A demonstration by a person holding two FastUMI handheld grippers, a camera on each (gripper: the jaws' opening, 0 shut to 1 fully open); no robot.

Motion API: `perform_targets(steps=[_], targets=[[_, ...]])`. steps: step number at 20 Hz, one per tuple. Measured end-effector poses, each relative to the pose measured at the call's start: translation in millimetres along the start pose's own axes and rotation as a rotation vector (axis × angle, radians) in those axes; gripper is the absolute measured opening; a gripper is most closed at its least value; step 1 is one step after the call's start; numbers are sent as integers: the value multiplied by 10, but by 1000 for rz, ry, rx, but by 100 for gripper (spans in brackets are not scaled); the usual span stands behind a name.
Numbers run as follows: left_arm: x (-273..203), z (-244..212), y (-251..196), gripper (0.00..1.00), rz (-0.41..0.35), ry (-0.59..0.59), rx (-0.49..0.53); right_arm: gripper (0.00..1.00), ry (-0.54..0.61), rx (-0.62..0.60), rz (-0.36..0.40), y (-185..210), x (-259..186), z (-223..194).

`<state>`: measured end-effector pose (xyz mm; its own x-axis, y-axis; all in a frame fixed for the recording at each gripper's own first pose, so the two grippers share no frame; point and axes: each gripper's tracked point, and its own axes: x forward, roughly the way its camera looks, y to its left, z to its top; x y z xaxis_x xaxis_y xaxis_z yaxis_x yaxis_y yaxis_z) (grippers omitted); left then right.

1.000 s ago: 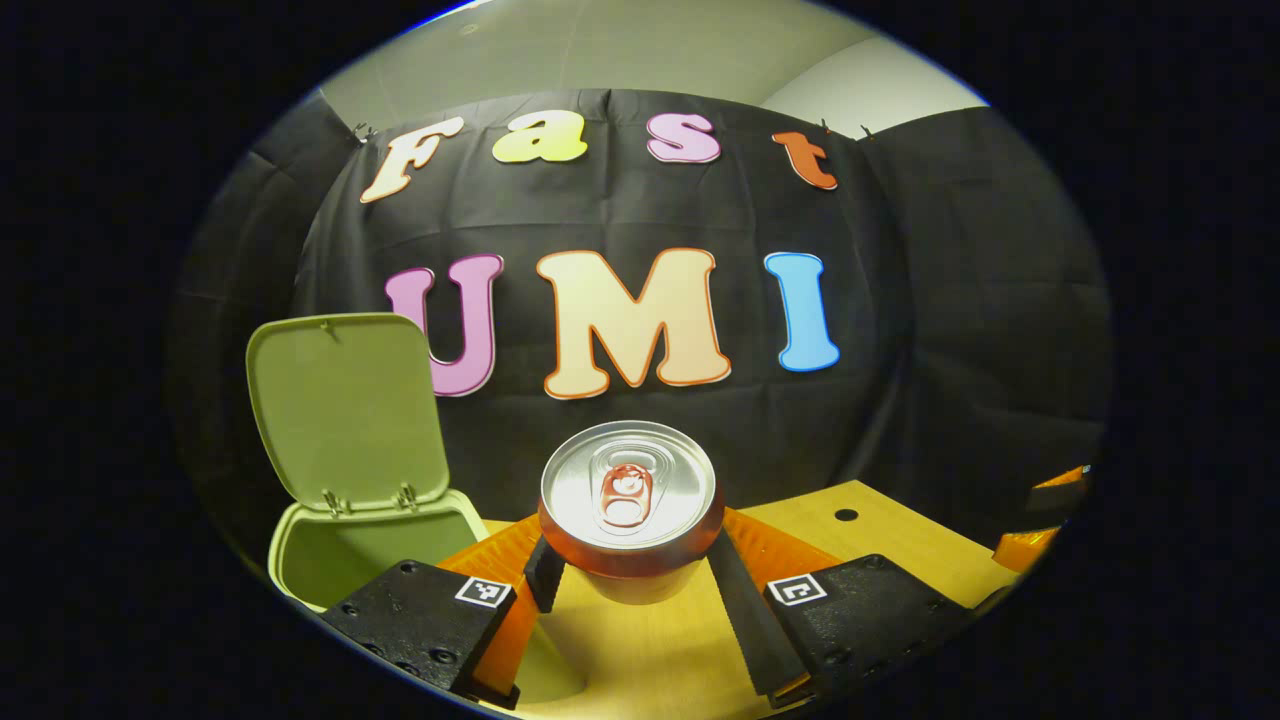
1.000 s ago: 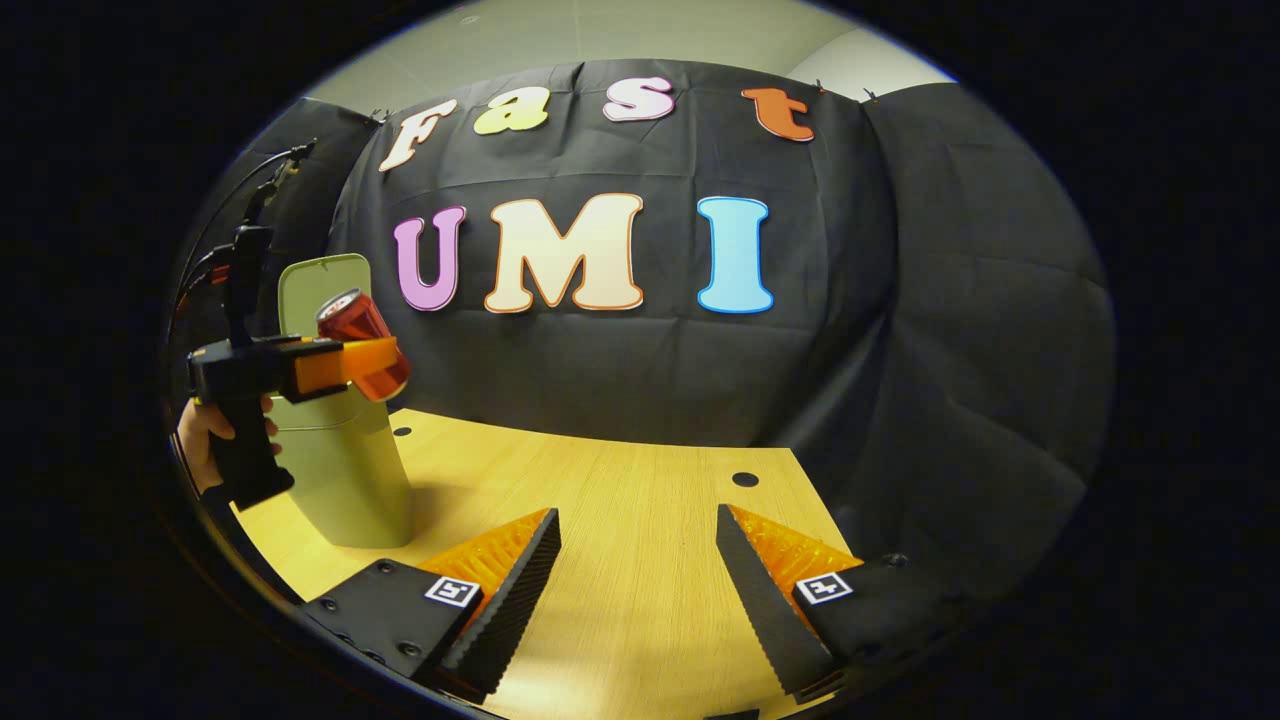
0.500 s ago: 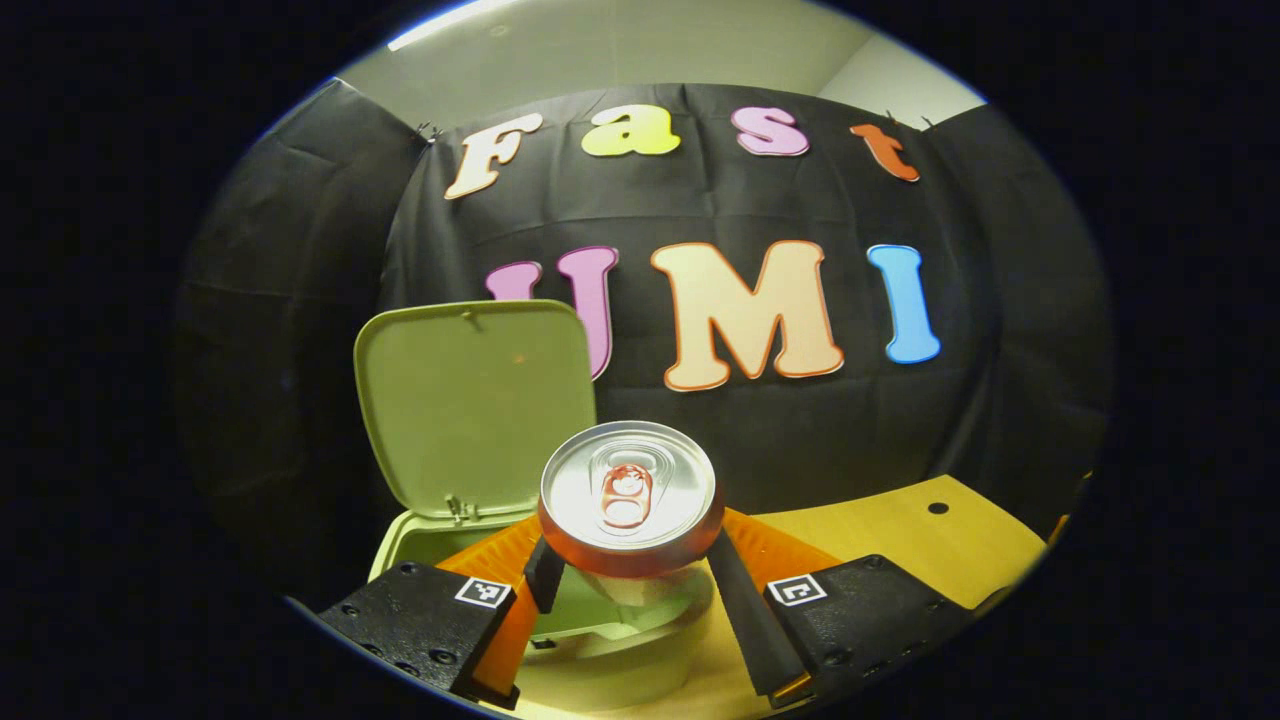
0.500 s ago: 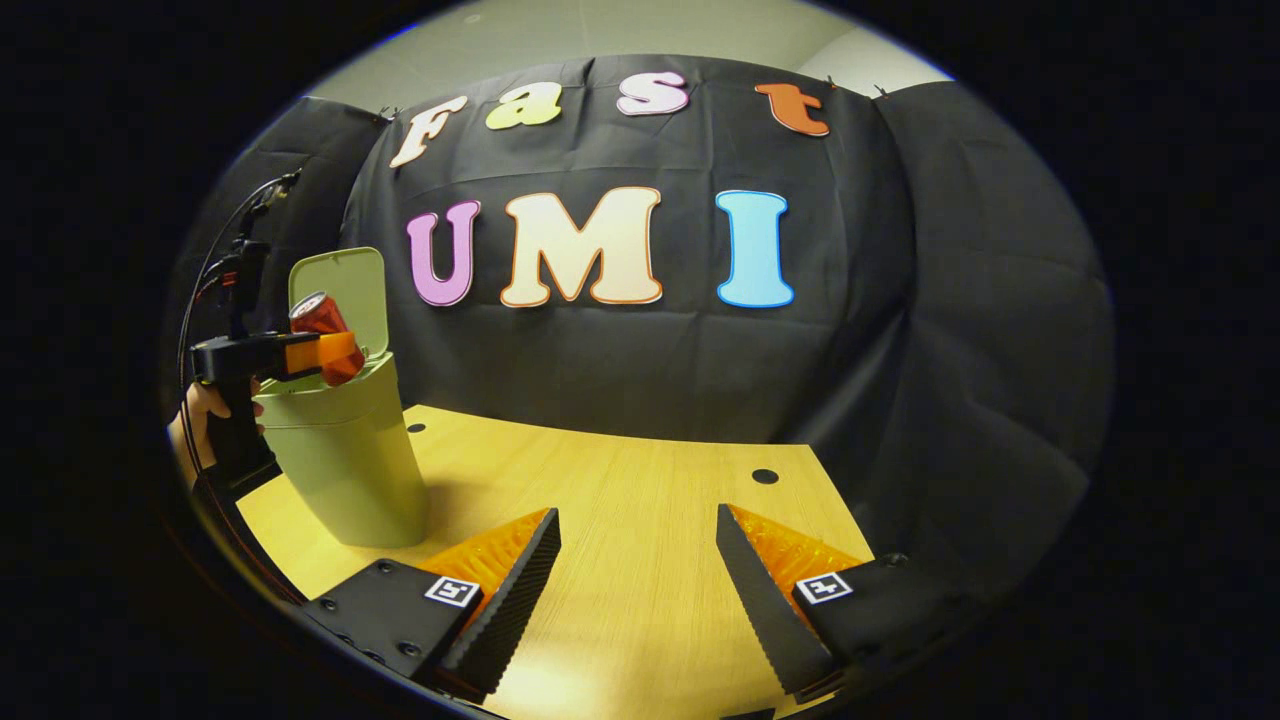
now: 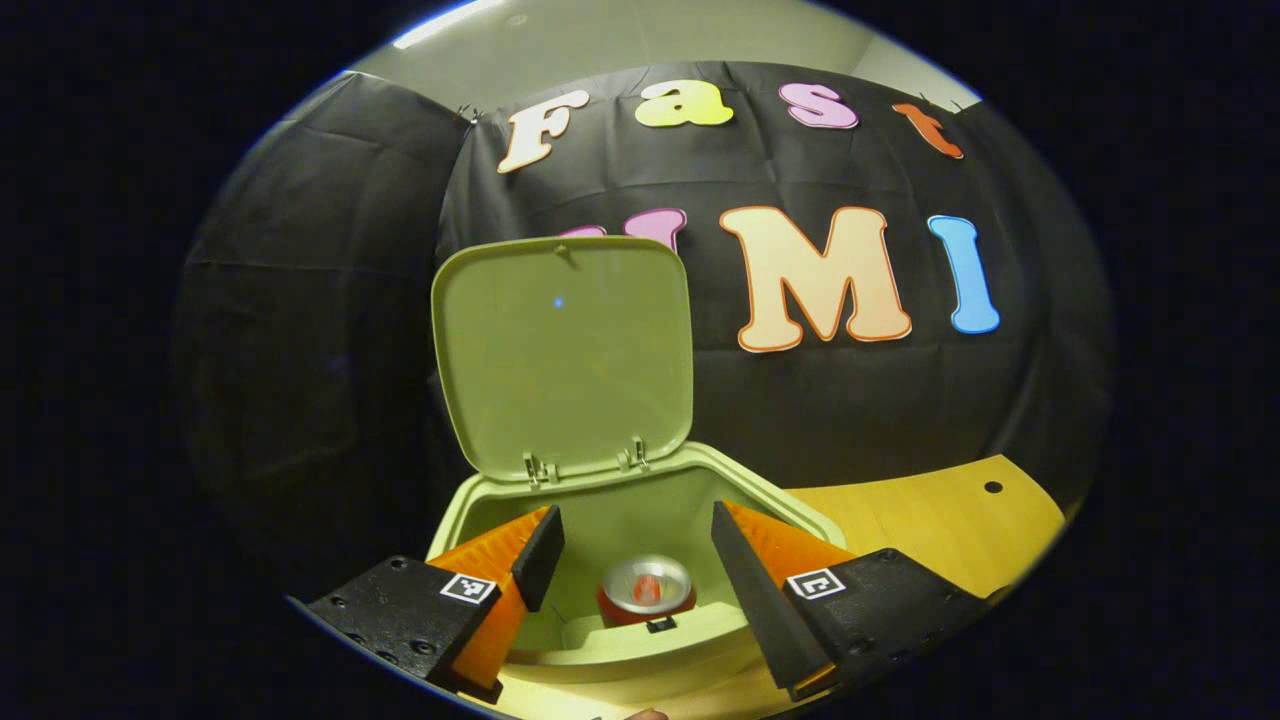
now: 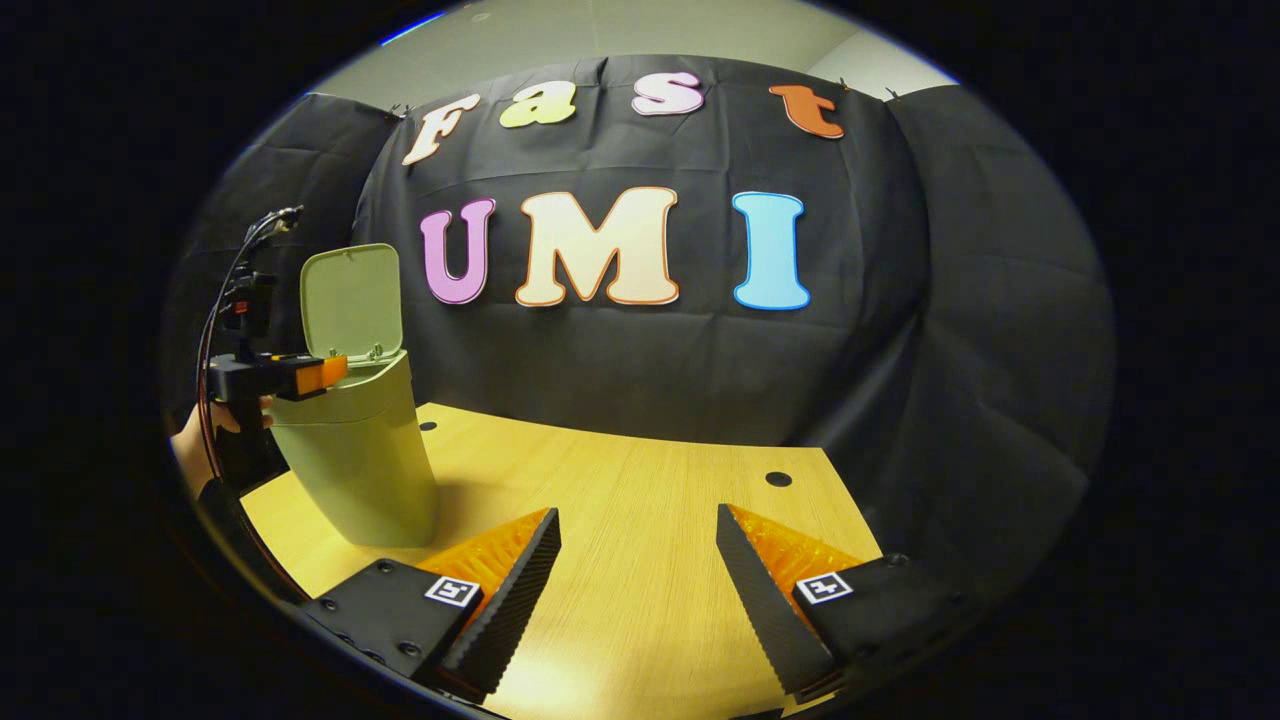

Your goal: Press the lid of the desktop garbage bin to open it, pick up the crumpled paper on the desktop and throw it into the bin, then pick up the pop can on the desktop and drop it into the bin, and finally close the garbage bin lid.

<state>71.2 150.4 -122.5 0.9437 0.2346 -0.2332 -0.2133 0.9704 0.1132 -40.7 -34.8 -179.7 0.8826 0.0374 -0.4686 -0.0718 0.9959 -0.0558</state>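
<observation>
My left gripper hangs over the green garbage bin, fingers apart and empty; the pop can lies inside. My right gripper waits spread above the desk. Only 1 step remains: closing the upright lid.

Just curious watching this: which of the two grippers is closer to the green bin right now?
Left. The left gripper hovers open right over the bin, can inside. The right gripper sits off to the side, above the table.
</observation>
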Motion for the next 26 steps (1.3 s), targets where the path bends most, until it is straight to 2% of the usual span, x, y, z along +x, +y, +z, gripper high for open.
perform_targets(steps=[3,7,12,14,19,22,23,26], targets=[[-6,418,23,92,-9,-77,1,98,-8,9,-12,-28,-28,13],[53,1017,120,94,16,-168,-11,98,-19,32,-34,-68,-125,25],[269,1513,278,92,64,-250,32,99,-23,49,-42,20,-248,-56],[390,1662,361,94,81,-263,23,99,-10,54,-45,39,-262,-114],[710,1858,562,91,118,-260,-23,99,6,72,-71,19,-245,-184],[896,1764,596,92,109,-199,-66,99,12,78,-81,14,-228,-183],[905,1714,607,94,110,-179,-72,99,13,77,-81,19,-215,-179],[838,1715,605,91,104,-178,-71,99,9,67,-69,51,-193,-149]])
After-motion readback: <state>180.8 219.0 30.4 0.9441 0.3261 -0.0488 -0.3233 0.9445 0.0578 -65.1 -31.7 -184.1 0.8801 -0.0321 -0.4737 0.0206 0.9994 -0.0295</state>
